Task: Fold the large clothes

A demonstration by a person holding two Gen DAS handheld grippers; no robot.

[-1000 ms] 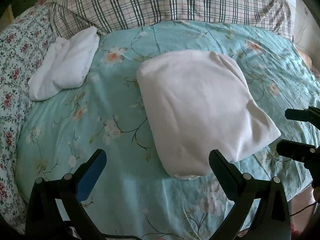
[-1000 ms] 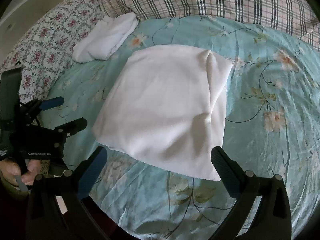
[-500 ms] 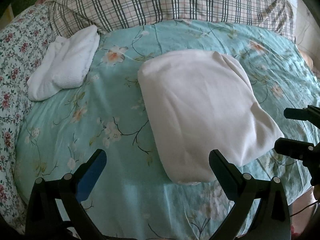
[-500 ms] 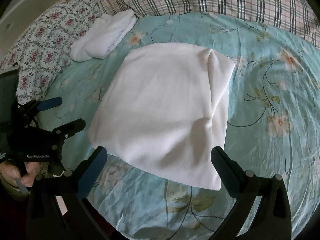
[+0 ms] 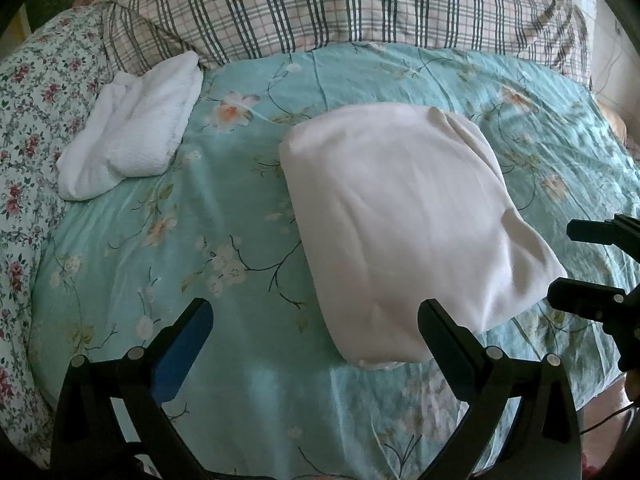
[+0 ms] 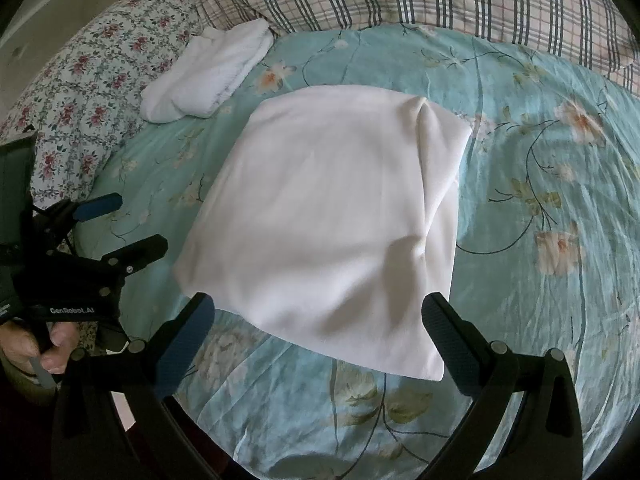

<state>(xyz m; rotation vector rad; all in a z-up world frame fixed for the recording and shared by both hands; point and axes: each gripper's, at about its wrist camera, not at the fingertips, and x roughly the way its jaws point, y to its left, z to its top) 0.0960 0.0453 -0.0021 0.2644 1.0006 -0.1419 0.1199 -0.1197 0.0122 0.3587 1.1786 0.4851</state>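
Observation:
A white garment lies folded into a thick rectangle on the teal floral bedspread; it also shows in the right wrist view. My left gripper is open and empty, just short of the garment's near left corner. My right gripper is open and empty, over the garment's near edge. Each gripper shows in the other's view: the right gripper at the garment's right corner, the left gripper at its left side.
A second folded white cloth lies at the back left, also in the right wrist view. A plaid pillow runs along the back. A floral pillow lies at the left.
Both grippers have crept forward a little toward the folded garment. The garment lies still. Both stay open.

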